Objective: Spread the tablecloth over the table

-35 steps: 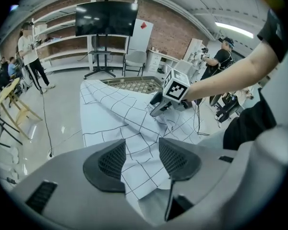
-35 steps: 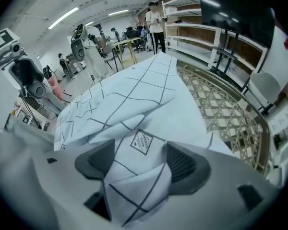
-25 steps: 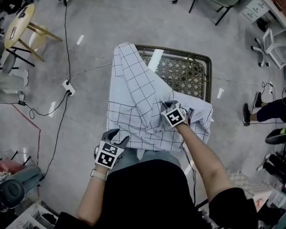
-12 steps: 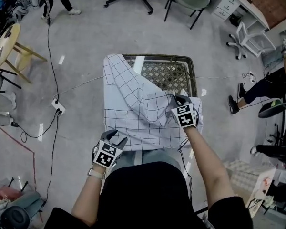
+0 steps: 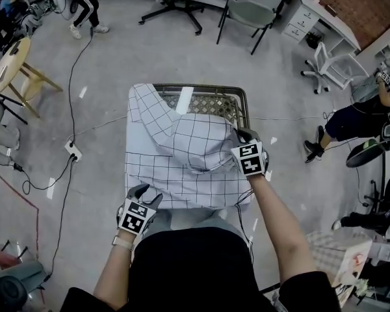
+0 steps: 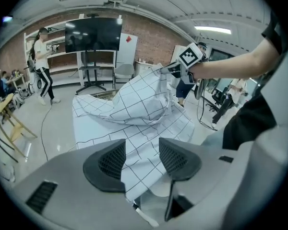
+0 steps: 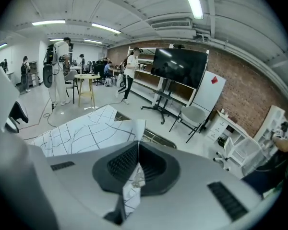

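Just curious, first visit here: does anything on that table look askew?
Yes: the checked tablecloth lies bunched and folded over itself, leaving the far part of the lattice-topped table bare.

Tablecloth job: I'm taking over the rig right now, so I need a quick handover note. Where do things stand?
Left gripper: open at the near-left edge of the cloth, clamping nothing.
Right gripper: shut on a cloth corner, raised at the right side of the table.
Done: the cloth covers the near and left parts of the table.
Left: the far-right top is bare and a fold is bunched in the middle. Probably carry the held corner to the far right, then flatten the fold.
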Tool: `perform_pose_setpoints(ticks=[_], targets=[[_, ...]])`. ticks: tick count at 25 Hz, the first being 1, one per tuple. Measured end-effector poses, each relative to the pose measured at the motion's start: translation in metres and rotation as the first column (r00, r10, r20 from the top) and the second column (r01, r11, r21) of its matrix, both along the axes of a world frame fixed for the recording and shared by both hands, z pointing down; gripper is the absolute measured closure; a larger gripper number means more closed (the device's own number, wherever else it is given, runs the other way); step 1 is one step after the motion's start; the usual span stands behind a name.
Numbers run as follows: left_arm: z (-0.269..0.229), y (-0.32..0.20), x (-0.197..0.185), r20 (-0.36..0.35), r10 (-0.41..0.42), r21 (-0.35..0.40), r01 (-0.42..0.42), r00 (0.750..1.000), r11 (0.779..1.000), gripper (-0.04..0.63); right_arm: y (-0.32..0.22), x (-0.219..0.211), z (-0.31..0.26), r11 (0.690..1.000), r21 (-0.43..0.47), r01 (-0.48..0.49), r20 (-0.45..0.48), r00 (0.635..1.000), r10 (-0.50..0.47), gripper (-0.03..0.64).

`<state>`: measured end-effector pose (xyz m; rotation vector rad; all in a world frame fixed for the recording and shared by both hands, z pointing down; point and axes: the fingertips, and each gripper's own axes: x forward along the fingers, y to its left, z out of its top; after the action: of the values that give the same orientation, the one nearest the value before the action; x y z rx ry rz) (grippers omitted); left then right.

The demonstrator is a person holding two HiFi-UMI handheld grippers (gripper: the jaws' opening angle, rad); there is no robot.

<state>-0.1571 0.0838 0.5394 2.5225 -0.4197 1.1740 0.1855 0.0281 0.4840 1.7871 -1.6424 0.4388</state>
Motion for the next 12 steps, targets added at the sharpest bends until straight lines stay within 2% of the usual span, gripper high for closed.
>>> perform_pose_setpoints(ticks=[3,7,12], targets=[[-0.005,0.018,0.018,0.004,-0.095,0.029,0.094,0.996,0.995,0.38,0.009,0.019,-0.01,0.999,0.012,0.043,0.018,0.999,-0.043,0.604],[-0.026,0.044,0.048,-0.013,-0.231,0.031,0.232,0.973,0.972,0.38,0.022,0.057,-0.026,0.995,0.051,0.091,0.05,0.994,-0.093,0.604],[-0.059,0.07,0.079,0.012,-0.323,0.086,0.321,0.946,0.943,0.38,0.028,0.107,-0.048,0.986,0.077,0.144,0.07,0.986,-0.15,0.604]])
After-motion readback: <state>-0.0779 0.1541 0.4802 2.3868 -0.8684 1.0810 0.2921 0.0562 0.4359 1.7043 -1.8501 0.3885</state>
